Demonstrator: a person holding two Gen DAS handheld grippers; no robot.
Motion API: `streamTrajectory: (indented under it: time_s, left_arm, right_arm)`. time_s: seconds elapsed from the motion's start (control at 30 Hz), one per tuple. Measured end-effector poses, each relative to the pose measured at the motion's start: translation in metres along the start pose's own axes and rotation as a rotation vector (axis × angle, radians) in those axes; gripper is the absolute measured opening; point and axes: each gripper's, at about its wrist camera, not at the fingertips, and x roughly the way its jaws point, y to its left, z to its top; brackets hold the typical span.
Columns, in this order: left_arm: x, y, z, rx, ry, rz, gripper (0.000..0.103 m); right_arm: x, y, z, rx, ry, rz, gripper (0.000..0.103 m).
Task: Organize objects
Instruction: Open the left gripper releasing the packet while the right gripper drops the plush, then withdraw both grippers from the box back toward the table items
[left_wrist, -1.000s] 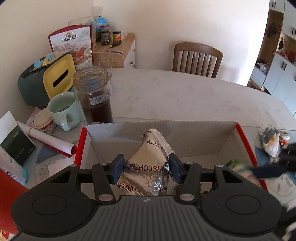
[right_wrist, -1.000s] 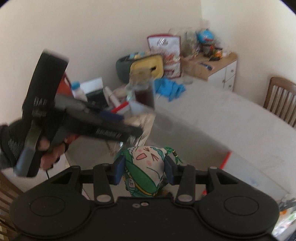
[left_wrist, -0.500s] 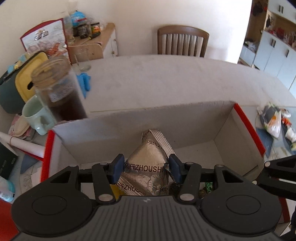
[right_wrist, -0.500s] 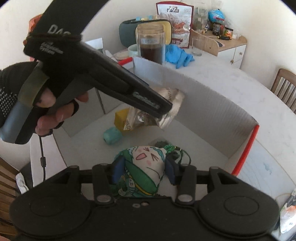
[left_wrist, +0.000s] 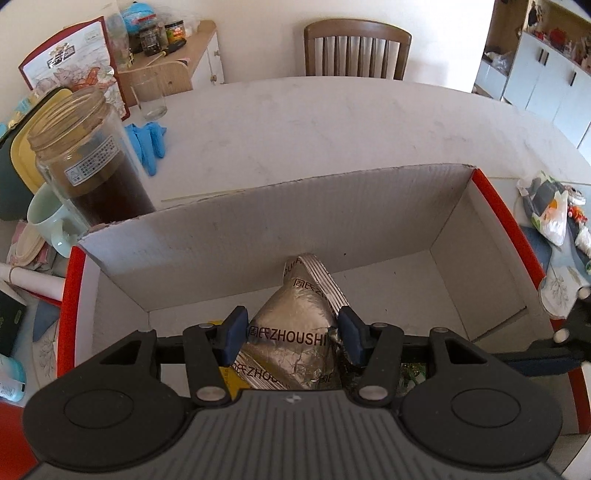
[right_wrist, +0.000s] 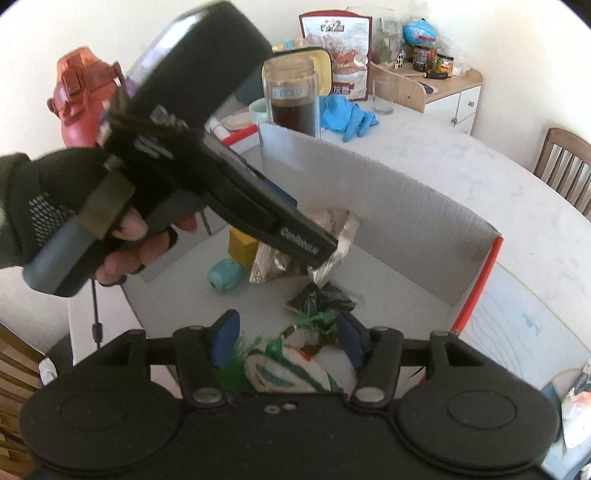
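Observation:
A white cardboard box with red edges (left_wrist: 258, 236) stands on the table. My left gripper (left_wrist: 293, 334) is shut on a silver foil snack packet (left_wrist: 295, 325) printed ZHOUSHI, held inside the box. It shows in the right wrist view (right_wrist: 332, 229) too, with the left gripper (right_wrist: 325, 254) above the box floor. My right gripper (right_wrist: 284, 341) is open over the box, and a green and white plush pouch (right_wrist: 291, 369) lies loose between its fingers. A teal roll (right_wrist: 225, 275), a yellow block (right_wrist: 242, 247) and a dark green packet (right_wrist: 321, 299) lie in the box.
A tall glass jar of dark liquid (left_wrist: 88, 162), a pale green mug (left_wrist: 48, 218) and blue gloves (left_wrist: 147, 142) stand left of the box. A drinking glass (left_wrist: 147, 96) and a wooden chair (left_wrist: 356, 50) are behind. Plastic bags (left_wrist: 550, 210) lie right.
My right gripper has opened and let go of the plush pouch, which has dropped lower between the fingers. My left gripper has moved further down into the box with the foil packet.

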Motion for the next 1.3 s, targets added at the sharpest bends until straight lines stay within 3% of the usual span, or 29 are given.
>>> streamTrajectory:
  time_s: [0.13, 0.3, 0.83, 1.07, 1.3]
  left_arm:
    - [-0.001, -0.001, 0.0, -0.01, 0.0, 0.003, 0.055]
    - [-0.005, -0.005, 0.0, -0.018, -0.012, 0.011, 0.068]
    - [-0.04, -0.023, -0.012, -0.088, -0.067, 0.07, 0.07]
    - [-0.066, -0.041, -0.015, -0.137, -0.121, 0.086, 0.083]
    - [-0.084, -0.071, -0.019, -0.173, -0.155, 0.084, 0.085]
  right_arm:
    - [-0.013, -0.004, 0.001, 0.019, -0.033, 0.016, 0.063]
    - [-0.028, -0.01, -0.005, 0.041, -0.054, 0.009, 0.065]
    - [-0.083, -0.034, -0.029, 0.116, -0.136, -0.017, 0.075]
    - [-0.112, -0.051, -0.045, 0.156, -0.177, -0.023, 0.085]
    - [-0.144, -0.073, -0.067, 0.194, -0.221, -0.028, 0.098]
